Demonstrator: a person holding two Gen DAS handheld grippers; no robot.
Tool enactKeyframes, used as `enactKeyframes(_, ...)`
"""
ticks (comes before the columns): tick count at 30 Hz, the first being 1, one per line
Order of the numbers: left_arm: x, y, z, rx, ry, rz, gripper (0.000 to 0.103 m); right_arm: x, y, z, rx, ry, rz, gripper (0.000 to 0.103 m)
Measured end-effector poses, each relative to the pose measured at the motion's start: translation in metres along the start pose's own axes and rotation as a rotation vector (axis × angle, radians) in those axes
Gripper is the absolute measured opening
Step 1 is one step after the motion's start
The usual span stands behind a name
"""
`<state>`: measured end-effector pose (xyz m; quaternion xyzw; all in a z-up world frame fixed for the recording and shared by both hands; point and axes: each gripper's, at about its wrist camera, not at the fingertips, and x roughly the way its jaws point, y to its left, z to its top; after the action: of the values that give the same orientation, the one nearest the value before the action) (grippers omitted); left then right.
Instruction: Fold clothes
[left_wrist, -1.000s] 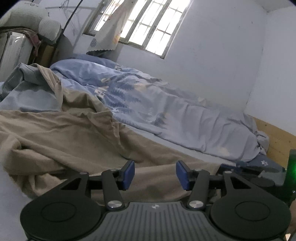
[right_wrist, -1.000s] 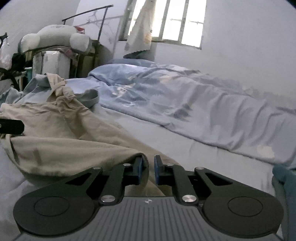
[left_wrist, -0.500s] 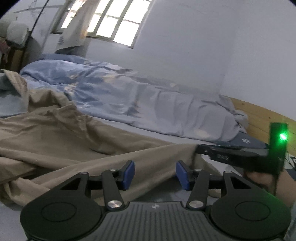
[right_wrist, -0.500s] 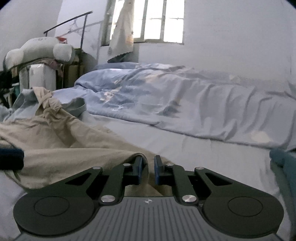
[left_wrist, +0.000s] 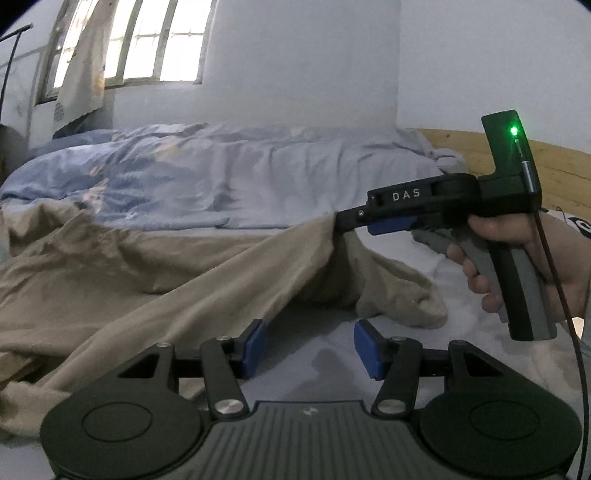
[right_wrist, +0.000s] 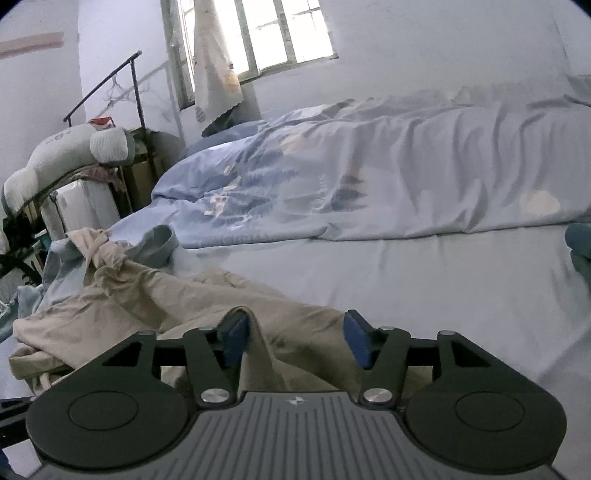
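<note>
Beige garment (left_wrist: 155, 280) lies rumpled along the bed's (right_wrist: 424, 280) near edge. Right gripper (right_wrist: 291, 341) has just been opening, cloth draped between its parted fingers, unpinched. Left gripper (left_wrist: 309, 349) open, empty. Step: release. Next: regrasp an edge.

Bare bed sheet (right_wrist: 424, 280) lies open right of the beige garment (right_wrist: 192, 306); beyond the garment the rumpled duvet (right_wrist: 388, 173) bars the far side; left of it, piled clothes (right_wrist: 62, 254) crowd the bed's edge.
</note>
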<state>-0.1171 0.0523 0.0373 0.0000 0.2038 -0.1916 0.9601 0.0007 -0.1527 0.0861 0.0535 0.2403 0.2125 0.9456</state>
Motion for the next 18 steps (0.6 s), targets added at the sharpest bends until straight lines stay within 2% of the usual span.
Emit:
enactKeyframes(3,0.006,-0.007,0.004,0.02,-0.01,-0.005,0.053,-0.004,-0.014,0.002,0.045,0.02,0.03,0.069)
enactKeyframes(7,0.013,-0.014,0.009,0.054,-0.018,0.016,0.053,-0.016,-0.041,0.006,0.073,0.061,0.069,0.07)
enactKeyframes(11,0.022,-0.022,0.011,0.096,-0.004,0.029,0.053,-0.037,-0.062,0.009,0.115,0.003,-0.016,0.07)
enactKeyframes(15,0.036,-0.029,0.016,0.151,0.015,0.078,0.053,-0.046,-0.064,0.007,0.055,0.008,-0.047,0.07)
enactKeyframes(18,0.051,-0.032,0.018,0.178,0.053,0.121,0.052,-0.048,-0.058,0.003,0.0,0.027,-0.024,0.07)
